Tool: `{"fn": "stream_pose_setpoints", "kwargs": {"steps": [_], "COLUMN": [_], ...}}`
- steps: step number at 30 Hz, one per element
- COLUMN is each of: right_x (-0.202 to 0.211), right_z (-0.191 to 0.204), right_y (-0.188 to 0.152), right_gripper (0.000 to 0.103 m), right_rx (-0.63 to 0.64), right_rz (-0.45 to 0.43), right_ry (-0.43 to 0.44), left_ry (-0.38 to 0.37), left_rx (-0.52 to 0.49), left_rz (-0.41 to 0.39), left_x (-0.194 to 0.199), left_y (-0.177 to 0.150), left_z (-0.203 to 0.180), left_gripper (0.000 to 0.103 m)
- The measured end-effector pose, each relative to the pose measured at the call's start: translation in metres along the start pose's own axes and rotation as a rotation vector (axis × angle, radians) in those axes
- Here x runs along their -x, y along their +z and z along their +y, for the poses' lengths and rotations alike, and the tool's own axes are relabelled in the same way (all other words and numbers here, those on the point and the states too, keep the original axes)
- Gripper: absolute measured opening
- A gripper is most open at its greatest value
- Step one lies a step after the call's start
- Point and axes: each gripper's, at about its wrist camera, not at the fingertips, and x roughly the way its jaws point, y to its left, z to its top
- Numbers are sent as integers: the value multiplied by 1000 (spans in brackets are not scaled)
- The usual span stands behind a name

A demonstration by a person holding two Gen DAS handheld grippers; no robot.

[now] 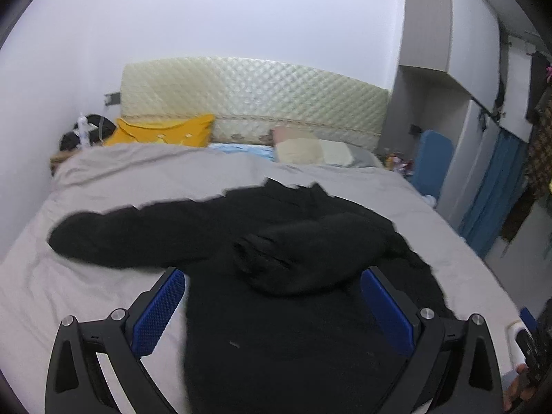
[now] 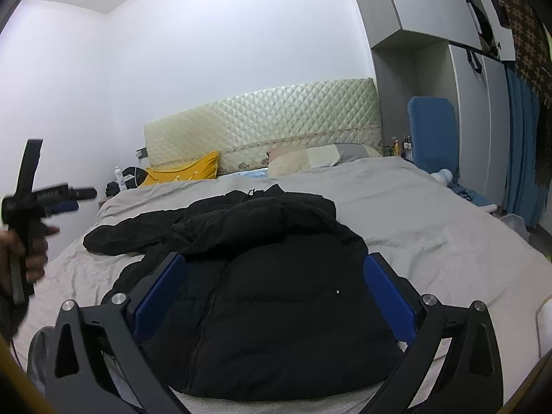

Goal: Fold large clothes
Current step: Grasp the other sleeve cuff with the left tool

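Note:
A black padded jacket [image 1: 276, 310] lies spread on the grey bed sheet [image 1: 103, 179]. Its left sleeve stretches out to the left. Its right sleeve is folded across the chest. The jacket also shows in the right wrist view [image 2: 276, 293], zip side up. My left gripper [image 1: 274, 274] is open and empty above the jacket's body, fingers wide apart. My right gripper [image 2: 276, 258] is open and empty above the jacket's lower body. The left gripper's handle [image 2: 31, 200] shows at the left of the right wrist view, held in a hand.
A quilted cream headboard [image 1: 255, 96] stands at the far end. A yellow pillow [image 1: 162, 131] and a patchwork pillow [image 1: 310, 150] lie by it. A blue chair [image 2: 433, 131], a wardrobe [image 2: 476, 110] and a blue curtain [image 2: 522, 145] stand right of the bed.

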Motion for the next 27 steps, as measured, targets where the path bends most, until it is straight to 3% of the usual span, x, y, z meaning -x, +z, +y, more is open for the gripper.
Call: {"fn": "stream_pose_setpoints", "kwargs": {"steps": [2,8,12,21,27], "right_x": [-2,-6,-13,-38,-65], "right_z": [2,8,7,17,36], "right_y": [-1,-6,-8,-10,-14], "right_gripper": [103,103,103,103,103], "right_rx": [8,27,15,17,15], "right_rz": [2,-1,2,59,135], "right_ry": [3,3,-9,-76,-84], "left_ry": [17,93,118,139,94], "left_rx": [27,138,218,494,656], "left_rz": [-11,55,115,141,161], "left_x": [-6,-41,-68,-106,-149], "left_y": [15,49,53,8,-37], "left_z": [22,111,179,326,398], "left_gripper": [103,103,103,103,102]}}
